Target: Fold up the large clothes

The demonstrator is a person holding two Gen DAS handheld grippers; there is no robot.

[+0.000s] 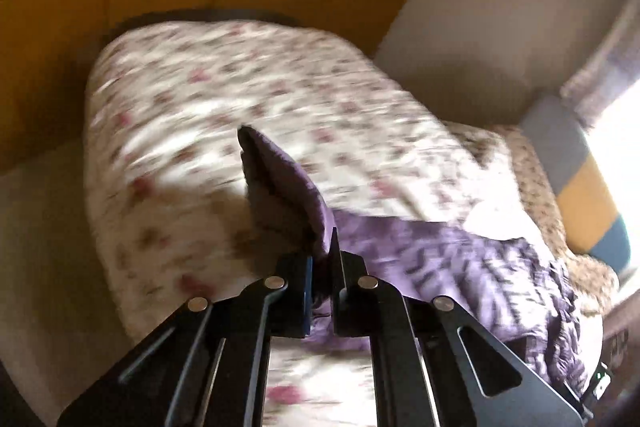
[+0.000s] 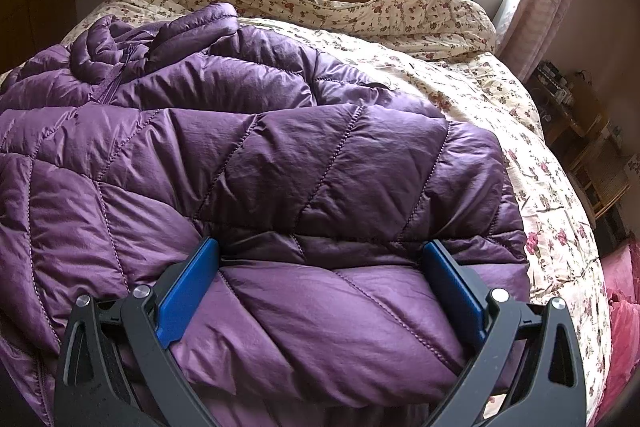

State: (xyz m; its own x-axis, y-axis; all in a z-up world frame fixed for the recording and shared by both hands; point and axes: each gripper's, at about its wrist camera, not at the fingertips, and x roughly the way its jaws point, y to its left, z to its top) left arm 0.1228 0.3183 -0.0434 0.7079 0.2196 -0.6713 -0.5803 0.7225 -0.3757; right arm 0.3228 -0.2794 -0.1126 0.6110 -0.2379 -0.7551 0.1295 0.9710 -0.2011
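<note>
jaws of left gripper [image 1: 322, 259] pinch purple jacket [image 1: 288, 183]; right gripper [image 2: 320, 267] wide.

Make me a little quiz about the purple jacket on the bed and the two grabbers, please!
1. True or false: the left gripper is pinching a bit of the purple jacket.
2. What does the jacket lie on? A) a wooden floor B) a flowery bedspread C) a chair
3. Fill in: the right gripper has its jaws wide ____ over the jacket.

Key:
1. True; purple cloth sticks out between its closed fingers.
2. B.
3. Open; the blue pads stand far apart with the puffy jacket between them.
</note>
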